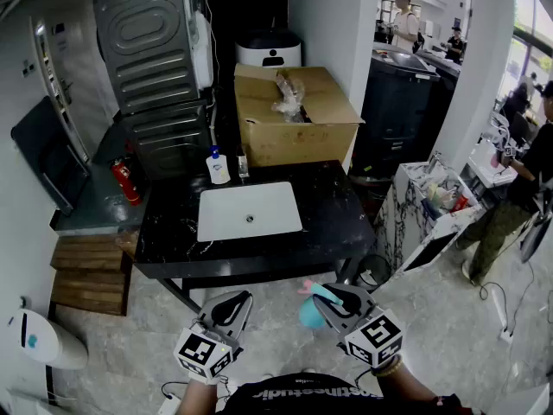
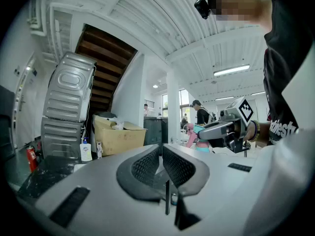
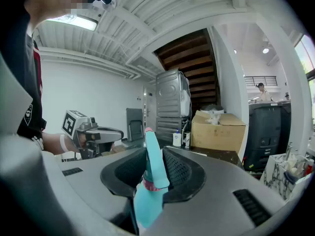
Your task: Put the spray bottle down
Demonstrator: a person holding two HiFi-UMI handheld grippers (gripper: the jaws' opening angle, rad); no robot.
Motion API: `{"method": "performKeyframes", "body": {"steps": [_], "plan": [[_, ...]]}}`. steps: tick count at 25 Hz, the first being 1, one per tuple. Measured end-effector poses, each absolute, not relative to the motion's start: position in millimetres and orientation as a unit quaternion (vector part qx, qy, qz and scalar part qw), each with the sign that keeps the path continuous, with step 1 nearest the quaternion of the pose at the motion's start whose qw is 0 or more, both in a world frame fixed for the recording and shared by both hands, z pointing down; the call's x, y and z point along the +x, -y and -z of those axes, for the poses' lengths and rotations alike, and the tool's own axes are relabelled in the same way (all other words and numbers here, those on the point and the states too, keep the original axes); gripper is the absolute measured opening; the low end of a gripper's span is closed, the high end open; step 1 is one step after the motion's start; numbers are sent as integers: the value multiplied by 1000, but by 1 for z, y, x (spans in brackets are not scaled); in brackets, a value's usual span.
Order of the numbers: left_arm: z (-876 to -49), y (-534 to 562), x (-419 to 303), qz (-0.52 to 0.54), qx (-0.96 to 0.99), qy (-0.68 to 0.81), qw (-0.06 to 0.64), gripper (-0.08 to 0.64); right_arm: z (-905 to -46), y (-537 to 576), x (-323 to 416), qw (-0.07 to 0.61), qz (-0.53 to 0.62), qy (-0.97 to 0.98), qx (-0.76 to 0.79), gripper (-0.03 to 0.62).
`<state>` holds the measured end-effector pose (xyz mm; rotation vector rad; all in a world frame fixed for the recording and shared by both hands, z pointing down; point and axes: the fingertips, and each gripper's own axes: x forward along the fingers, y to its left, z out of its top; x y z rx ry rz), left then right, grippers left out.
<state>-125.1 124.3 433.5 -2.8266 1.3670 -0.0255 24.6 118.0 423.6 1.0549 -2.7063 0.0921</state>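
Note:
A teal spray bottle (image 1: 311,311) with a pink trigger is held low in front of me, short of the black table (image 1: 339,219). My right gripper (image 1: 332,300) is shut on it. In the right gripper view the bottle's neck (image 3: 150,178) stands upright between the pads, its nozzle rising above them. My left gripper (image 1: 232,306) hangs beside it to the left, its jaws close together with nothing between them (image 2: 161,154). The left gripper view shows the right gripper and the spray bottle (image 2: 197,137) off to its right.
A white sink (image 1: 250,212) is set in the table top. A soap dispenser (image 1: 218,167) and a cardboard box (image 1: 294,115) stand behind it. A red fire extinguisher (image 1: 126,181) is at the left, wooden steps (image 1: 91,277) below it, and a marbled cabinet (image 1: 413,223) at the right.

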Motion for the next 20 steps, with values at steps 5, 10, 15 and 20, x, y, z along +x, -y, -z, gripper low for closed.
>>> {"method": "performKeyframes", "body": {"steps": [5,10,15,20], "plan": [[-434,-129,-120,10,-903,-429,2,34,-422,-122,28,116,-33,924,362,129],[-433,-132,-120,8,-904,-427,3,34,-422,-125,26,120,-24,925,359,129],[-433,-134,-119,8,-904,-428,0,34,-419,-125,30,105,-36,925,365,129],[-433,-134,-117,8,-905,-426,0,34,-417,-125,32,95,-44,925,365,127]]}}
